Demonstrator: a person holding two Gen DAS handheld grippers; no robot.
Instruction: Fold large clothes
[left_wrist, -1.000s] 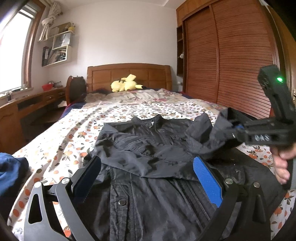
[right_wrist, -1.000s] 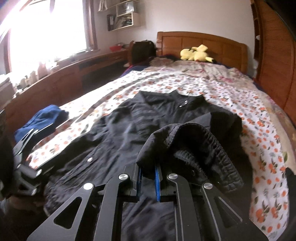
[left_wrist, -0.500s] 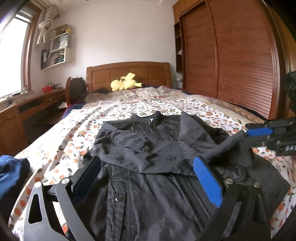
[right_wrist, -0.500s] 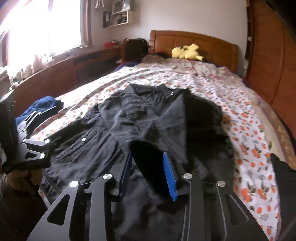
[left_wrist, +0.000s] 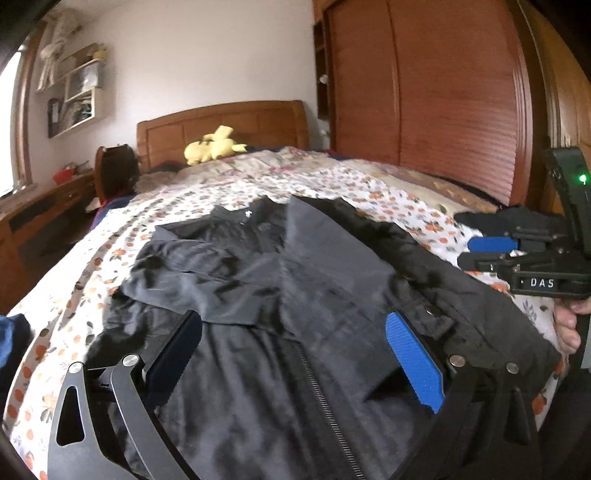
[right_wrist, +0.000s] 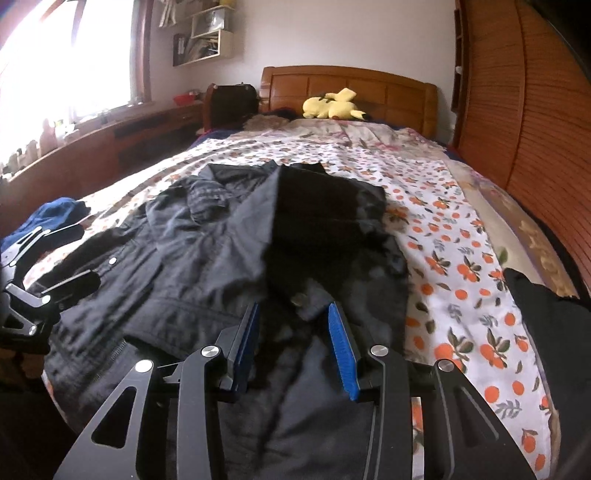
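A dark jacket (left_wrist: 280, 288) lies flat on the flowered bed (left_wrist: 207, 188), collar towards the headboard, both sleeves folded in over its front. It also shows in the right wrist view (right_wrist: 258, 240). My left gripper (left_wrist: 295, 354) is open and empty above the jacket's lower front and zip. My right gripper (right_wrist: 295, 332) is open and empty above the folded right sleeve. The right gripper also shows in the left wrist view (left_wrist: 491, 251), off the jacket's right edge. The left gripper also shows in the right wrist view (right_wrist: 70, 258), at the jacket's left edge.
A yellow plush toy (left_wrist: 214, 147) lies by the wooden headboard (left_wrist: 221, 125). A blue garment (right_wrist: 48, 218) lies at the bed's left edge. A dark garment (right_wrist: 546, 325) lies at the right edge. A wooden wardrobe (left_wrist: 443, 92) stands right, a desk (right_wrist: 110, 144) left.
My right gripper has opened and let go of the right sleeve, which now lies folded across the jacket. The right gripper has drawn back. The left gripper has stayed open.
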